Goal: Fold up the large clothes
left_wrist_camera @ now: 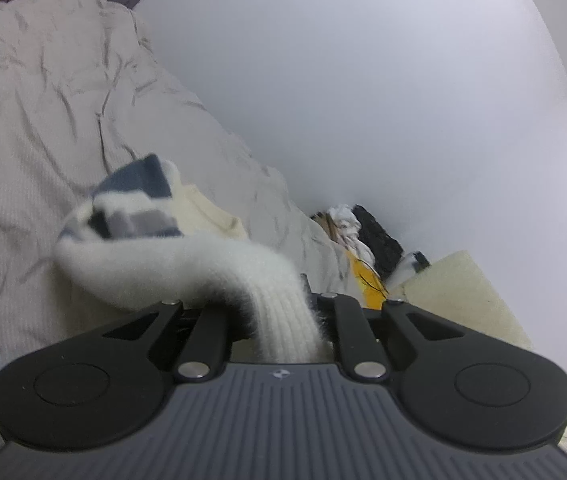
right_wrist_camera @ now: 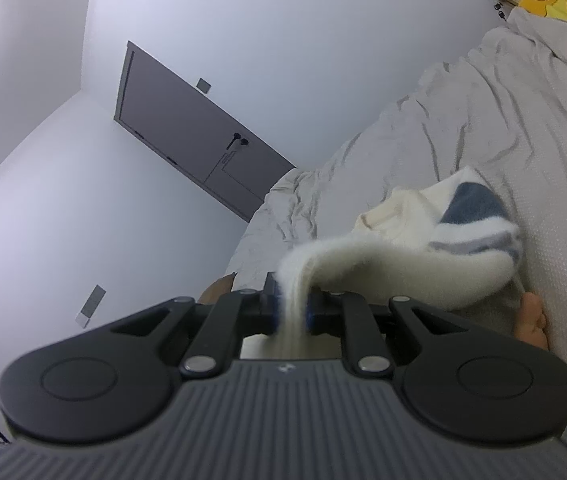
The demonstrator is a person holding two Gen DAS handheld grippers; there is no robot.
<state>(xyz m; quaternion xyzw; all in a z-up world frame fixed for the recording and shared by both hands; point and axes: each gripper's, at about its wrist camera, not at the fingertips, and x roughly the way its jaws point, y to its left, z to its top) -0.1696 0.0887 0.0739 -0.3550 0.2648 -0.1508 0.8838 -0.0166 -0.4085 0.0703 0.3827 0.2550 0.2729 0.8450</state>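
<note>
Clearly the left gripper (left_wrist_camera: 279, 312) pinches a ribbed cream cuff of the fuzzy sweater (left_wrist_camera: 155, 264), whose blue and grey striped bulk sags toward ten o'clock over the crinkled beige bedspread (left_wrist_camera: 43, 112). Toward three o'clock sits a yellow cloth (left_wrist_camera: 367, 280). The right gripper (right_wrist_camera: 291, 312) likewise clamps a ribbed knit edge; the soft sweater drapes toward two o'clock across the bedspread, with a flat grey door (right_wrist_camera: 187, 136) at eleven o'clock.

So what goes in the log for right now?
left gripper: shut on sweater | right gripper: shut on sweater | sweater: lifted over bed
</note>
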